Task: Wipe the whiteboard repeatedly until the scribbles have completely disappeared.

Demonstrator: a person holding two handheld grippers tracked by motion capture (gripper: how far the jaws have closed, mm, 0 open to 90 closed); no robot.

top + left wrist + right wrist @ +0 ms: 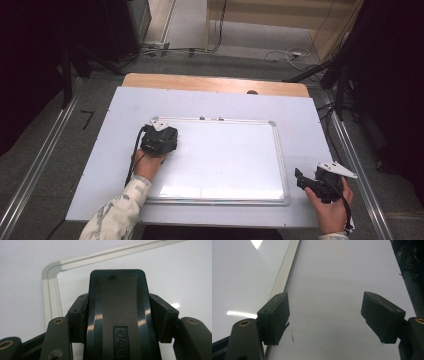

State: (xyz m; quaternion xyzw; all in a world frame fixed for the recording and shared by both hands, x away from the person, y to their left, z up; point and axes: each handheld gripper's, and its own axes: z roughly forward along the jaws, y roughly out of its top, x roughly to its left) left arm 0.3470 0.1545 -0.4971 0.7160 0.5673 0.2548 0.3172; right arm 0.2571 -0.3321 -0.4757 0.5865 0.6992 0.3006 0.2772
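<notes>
Left gripper point(117, 322): its two black pads point(78, 315) pinch the flanks of a dark whiteboard eraser point(117, 302), one pad at 9 o'clock of the body and one at 3 o'clock, both pressed flat against the plastic. The eraser's moulded back faces the camera; its glossy ribs catch highlights, so the shell looks hard, smooth and probably light. Judged from that finish, it could slip under a loose grip, and the straight side walls, where the pads now sit, seem the soundest place to hold it (the rounded top edge offers less purchase). An embossed panel on the back reads "deli"; no other lettering can be read.

In the high view the left gripper point(159, 140) stands on the whiteboard point(235, 155) near its 10 o'clock corner, the eraser beneath it against the writing surface. The aluminium frame point(50, 290) bends round just beyond the eraser.

Right gripper point(334, 315): jaws spread wide with nothing between them, hanging over the white table sheet point(342, 277). From above, the right gripper point(305, 181) lies at 3 o'clock of the board, just off its frame, held in a hand point(330, 210).

The board's face is bare and glossy, with no writing visible on it.
</notes>
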